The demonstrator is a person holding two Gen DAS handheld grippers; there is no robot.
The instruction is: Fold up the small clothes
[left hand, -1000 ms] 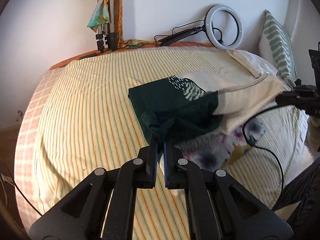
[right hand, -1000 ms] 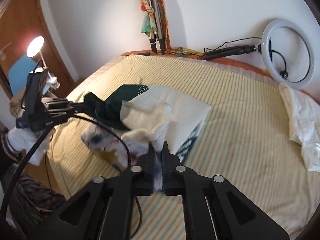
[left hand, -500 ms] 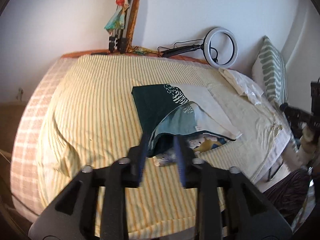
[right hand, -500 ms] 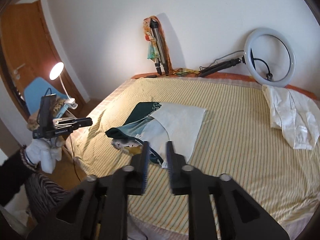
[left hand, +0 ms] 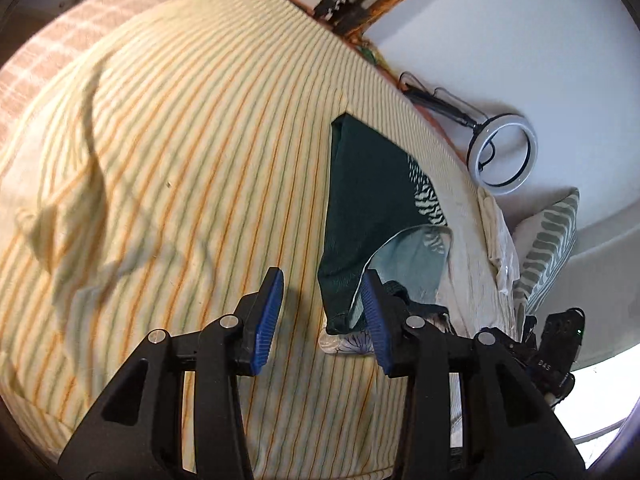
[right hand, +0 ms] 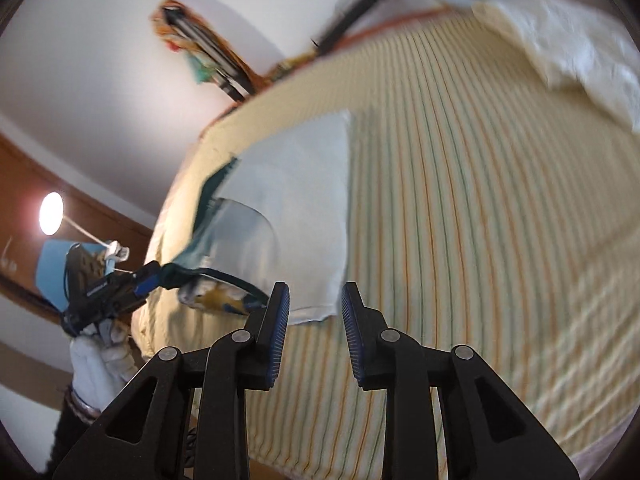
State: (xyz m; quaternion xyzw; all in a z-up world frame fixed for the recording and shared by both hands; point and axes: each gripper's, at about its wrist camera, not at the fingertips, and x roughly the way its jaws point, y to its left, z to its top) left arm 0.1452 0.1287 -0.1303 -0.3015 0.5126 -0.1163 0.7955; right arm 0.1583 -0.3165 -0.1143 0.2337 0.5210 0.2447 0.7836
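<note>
"DAS" in white on right gripper body, small print on left gripper too blurred to read

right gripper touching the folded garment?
Apart. Right wrist view: right gripper open, only striped bedsheet between its pads; folded garment lies beyond.

Garment — dark green with a white-patterned patch; bedsheet — cream, orange-and-green stripes.

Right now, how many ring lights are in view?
1. The ring light stands against the wall beyond the far edge of the bed, past the green garment. The right wrist view catches only its lower rim at the top edge.
</note>
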